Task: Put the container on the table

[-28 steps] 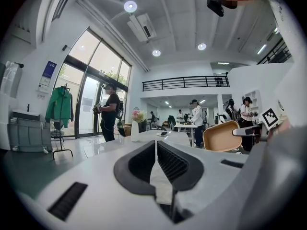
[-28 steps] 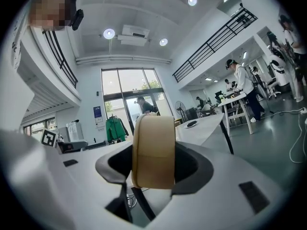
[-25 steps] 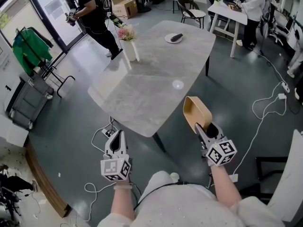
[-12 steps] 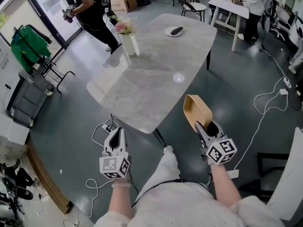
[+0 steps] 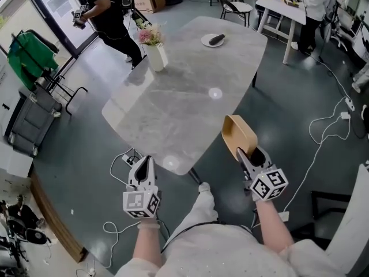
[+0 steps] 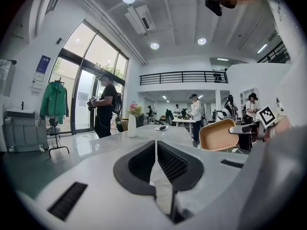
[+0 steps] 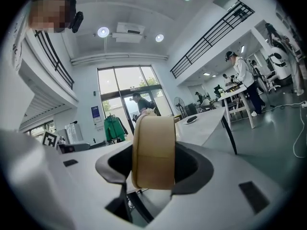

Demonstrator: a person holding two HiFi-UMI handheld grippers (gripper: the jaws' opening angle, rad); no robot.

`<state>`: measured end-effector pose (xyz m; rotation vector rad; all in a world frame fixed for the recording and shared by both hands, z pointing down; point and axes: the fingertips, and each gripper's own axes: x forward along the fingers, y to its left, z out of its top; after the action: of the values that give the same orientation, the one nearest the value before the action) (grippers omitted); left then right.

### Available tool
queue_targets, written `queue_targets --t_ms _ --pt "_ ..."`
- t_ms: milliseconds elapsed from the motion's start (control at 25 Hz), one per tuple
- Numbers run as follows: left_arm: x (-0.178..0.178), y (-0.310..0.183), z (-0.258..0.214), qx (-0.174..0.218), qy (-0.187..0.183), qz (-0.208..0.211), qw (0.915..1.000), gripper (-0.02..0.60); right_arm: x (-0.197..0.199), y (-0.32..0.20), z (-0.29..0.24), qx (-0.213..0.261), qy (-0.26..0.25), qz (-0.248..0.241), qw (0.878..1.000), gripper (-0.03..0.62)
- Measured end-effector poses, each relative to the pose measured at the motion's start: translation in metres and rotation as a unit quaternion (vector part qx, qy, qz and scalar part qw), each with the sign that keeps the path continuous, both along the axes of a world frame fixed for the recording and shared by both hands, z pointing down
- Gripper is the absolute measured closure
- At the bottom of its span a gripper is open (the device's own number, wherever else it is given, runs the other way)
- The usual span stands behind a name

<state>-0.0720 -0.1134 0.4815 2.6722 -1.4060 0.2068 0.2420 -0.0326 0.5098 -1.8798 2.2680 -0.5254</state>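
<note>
A tan, open-topped container (image 5: 238,135) is clamped on its edge in my right gripper (image 5: 247,154), off the near right side of the grey marble table (image 5: 184,97) and over the floor. In the right gripper view the container (image 7: 153,150) fills the gap between the jaws of the right gripper (image 7: 154,166), and the table (image 7: 206,121) runs ahead to the right. My left gripper (image 5: 143,169) is shut and holds nothing, just short of the table's near end. Its pads meet at the tip in the left gripper view (image 6: 156,147), where the container (image 6: 218,134) shows at the right.
On the table stand a white vase with flowers (image 5: 154,52) and a plate with a dark object (image 5: 213,40) at the far end. A person in black (image 5: 109,10) stands beyond. Cables (image 5: 326,126) and a power strip (image 5: 134,158) lie on the floor.
Both grippers have come closer to the table's near end, the container still in the right one. The person's foot has stepped forward under the table's corner.
</note>
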Motion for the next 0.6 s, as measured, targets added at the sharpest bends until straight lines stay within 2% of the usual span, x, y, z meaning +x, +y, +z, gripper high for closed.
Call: queue_targets --t_ms 600 --pt "0.012 -0.095 0.001 -0.007 0.016 -0.008 0.9998 0.565 0.008 -0.097 -0.010 -0.001 0.005 -0.013 1.000 0.367"
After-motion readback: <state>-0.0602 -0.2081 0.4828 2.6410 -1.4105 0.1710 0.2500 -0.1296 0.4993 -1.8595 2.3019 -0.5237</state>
